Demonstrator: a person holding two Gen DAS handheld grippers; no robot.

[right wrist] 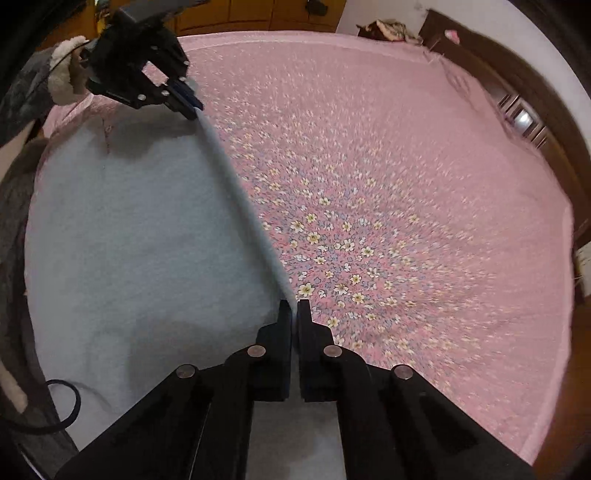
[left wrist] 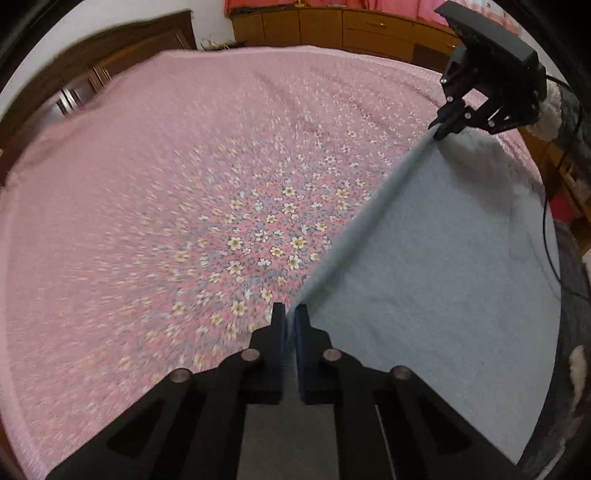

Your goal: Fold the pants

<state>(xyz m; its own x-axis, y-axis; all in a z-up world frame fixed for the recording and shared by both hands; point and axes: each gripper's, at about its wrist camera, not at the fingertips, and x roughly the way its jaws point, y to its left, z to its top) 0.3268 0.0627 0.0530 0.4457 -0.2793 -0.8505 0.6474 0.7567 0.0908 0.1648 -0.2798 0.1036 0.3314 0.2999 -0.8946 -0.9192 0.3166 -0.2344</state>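
Pants (left wrist: 424, 266) edge taut between grippers

The pink flowered bed (left wrist: 166, 184) lies bare ahead of both tools, wide room to pass. The light blue pants (left wrist: 443, 258) hang as a sheet between the left tool (left wrist: 290, 314) and the right tool (right wrist: 294, 308), their taut top edge barring the straight way from one to the other. Wooden cabinets (left wrist: 351, 26) wall off the far side of the bed. A dark wooden door (left wrist: 122, 48), blurred, seems to close the far corner. A black cable (right wrist: 55, 406) loops near the right tool.
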